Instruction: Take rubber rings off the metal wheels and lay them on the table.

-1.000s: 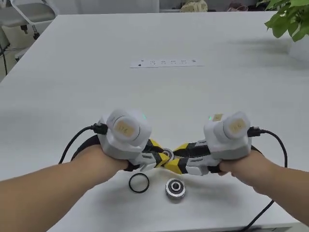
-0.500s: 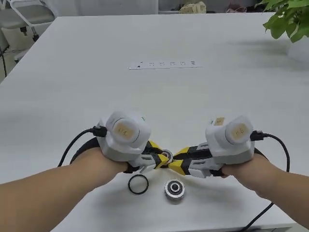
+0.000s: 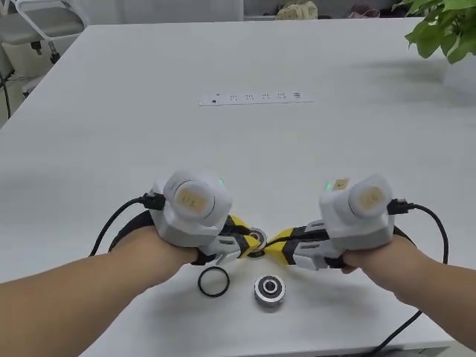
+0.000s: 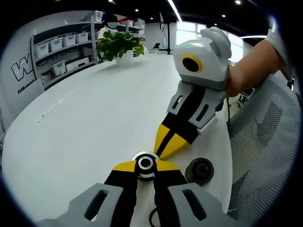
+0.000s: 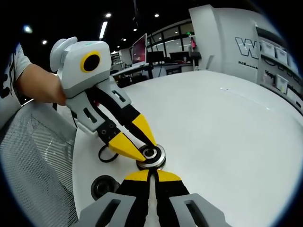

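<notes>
I hold a small metal wheel point(image 3: 256, 239) just above the white table point(image 3: 245, 149), between both grippers. My left gripper point(image 3: 248, 242) is shut on that wheel point(image 4: 145, 161), one yellow tip on each side of it. From the other side, my right gripper point(image 3: 274, 243) is shut, with its tips pinched at the dark rubber ring on the wheel's rim point(image 5: 152, 162). A loose black rubber ring point(image 3: 213, 282) lies on the table below the left gripper. Beside the ring rests a second wheel point(image 3: 269, 289), lying flat.
A white power strip point(image 3: 253, 97) lies mid-table, and a green plant point(image 3: 442, 30) stands at the far right. The table's near edge runs close under my forearms. Black cables point(image 3: 111, 223) trail from both grippers. A chair point(image 3: 44, 18) stands past the far left corner.
My right gripper has tilted a little and shifted slightly right and down while staying at the wheel's rim. The left gripper, the loose ring and the second wheel have kept their places.
</notes>
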{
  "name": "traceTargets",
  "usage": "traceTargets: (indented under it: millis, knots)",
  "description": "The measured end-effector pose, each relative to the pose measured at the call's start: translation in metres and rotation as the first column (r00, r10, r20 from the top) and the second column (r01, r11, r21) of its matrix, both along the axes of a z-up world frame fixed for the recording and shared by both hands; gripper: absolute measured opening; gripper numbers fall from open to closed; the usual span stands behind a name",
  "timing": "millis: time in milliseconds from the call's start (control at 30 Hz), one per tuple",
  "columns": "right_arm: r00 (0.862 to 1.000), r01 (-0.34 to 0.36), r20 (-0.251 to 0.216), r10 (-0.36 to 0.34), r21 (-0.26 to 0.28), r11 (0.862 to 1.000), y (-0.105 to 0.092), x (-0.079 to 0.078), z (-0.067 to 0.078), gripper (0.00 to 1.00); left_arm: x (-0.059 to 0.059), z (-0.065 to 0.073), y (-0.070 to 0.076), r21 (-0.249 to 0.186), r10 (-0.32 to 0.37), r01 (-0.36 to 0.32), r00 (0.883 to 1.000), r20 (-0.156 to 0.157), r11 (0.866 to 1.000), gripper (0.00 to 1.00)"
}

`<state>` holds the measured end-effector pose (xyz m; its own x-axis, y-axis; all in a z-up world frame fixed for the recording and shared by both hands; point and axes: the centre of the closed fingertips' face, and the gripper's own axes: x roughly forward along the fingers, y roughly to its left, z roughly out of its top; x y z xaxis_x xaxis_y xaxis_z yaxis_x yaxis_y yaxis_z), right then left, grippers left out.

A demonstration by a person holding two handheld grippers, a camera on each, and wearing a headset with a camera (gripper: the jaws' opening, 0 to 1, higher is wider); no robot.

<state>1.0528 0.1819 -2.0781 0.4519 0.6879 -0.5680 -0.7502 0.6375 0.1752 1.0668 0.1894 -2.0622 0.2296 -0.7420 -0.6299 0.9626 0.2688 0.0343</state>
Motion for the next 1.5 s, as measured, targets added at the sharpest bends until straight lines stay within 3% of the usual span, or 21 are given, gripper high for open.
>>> traceTargets:
  millis: [300, 433, 767, 833, 1500]
  knots:
    - [0.994, 0.085, -0.069, -0.080, 0.067, 0.994, -0.006, 0.003, 0.000, 0.00, 0.000, 0.000, -0.001, -0.006, 0.011, -0.011, 1.000, 0.004, 1.000, 0.07]
    - [0.986, 0.145, -0.103, -0.134, 0.108, 0.983, -0.010, 0.008, 0.004, 0.00, 0.000, 0.000, -0.001, -0.003, 0.014, -0.014, 1.000, 0.006, 1.000, 0.07]
    - [0.976, 0.196, -0.136, -0.173, 0.182, 0.964, -0.009, 0.009, 0.011, 0.00, -0.002, 0.000, -0.002, 0.000, 0.023, -0.023, 1.000, 0.005, 1.000, 0.07]
    - [0.982, 0.172, -0.105, -0.157, 0.161, 0.972, -0.007, 0.007, 0.013, 0.00, -0.003, 0.000, -0.002, -0.001, 0.024, -0.024, 1.000, 0.007, 1.000, 0.07]
    - [0.982, 0.168, -0.113, -0.151, 0.165, 0.972, -0.003, 0.005, 0.014, 0.00, -0.003, -0.001, -0.002, 0.002, 0.024, -0.024, 1.000, 0.009, 1.000, 0.07]
